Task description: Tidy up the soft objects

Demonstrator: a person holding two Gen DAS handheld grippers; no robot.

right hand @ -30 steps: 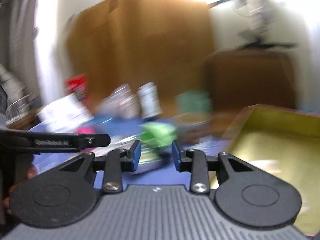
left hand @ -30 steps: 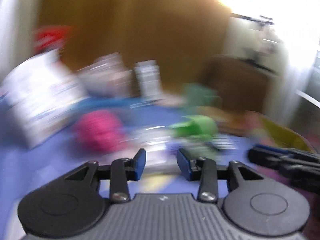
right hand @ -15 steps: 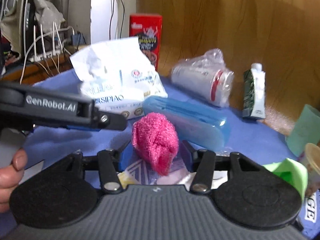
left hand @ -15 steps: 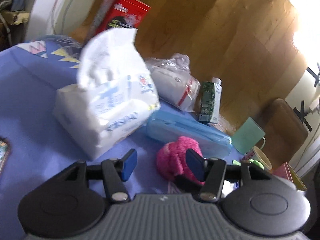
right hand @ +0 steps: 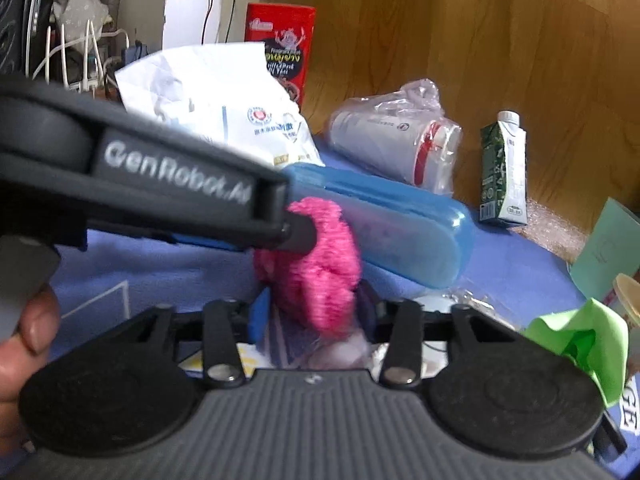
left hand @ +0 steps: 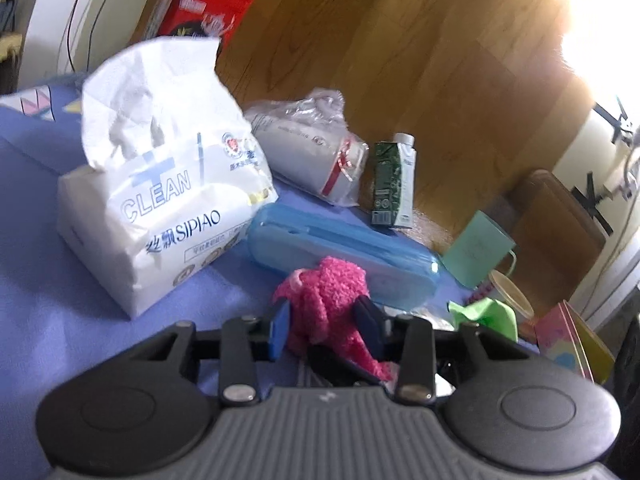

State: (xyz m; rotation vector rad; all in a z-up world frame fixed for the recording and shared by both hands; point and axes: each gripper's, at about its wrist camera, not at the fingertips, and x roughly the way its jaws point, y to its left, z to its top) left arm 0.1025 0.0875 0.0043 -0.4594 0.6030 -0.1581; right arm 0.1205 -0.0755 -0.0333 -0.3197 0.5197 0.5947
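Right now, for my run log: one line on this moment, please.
left gripper: around pink fuzzy sock | right gripper: around same sock | sock in front of blue case

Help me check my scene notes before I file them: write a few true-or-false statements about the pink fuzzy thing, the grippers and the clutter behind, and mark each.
1. The pink fuzzy item sits between the fingers of both the left gripper and the right gripper. True.
2. The green carton lies flat on its side. False: it stands upright.
3. The blue case lies just behind the pink fuzzy item. True.
4. The tissue pack is sealed. False: a tissue sticks up from its top.
5. The bagged white cylinder stands on end. False: it lies on its side.
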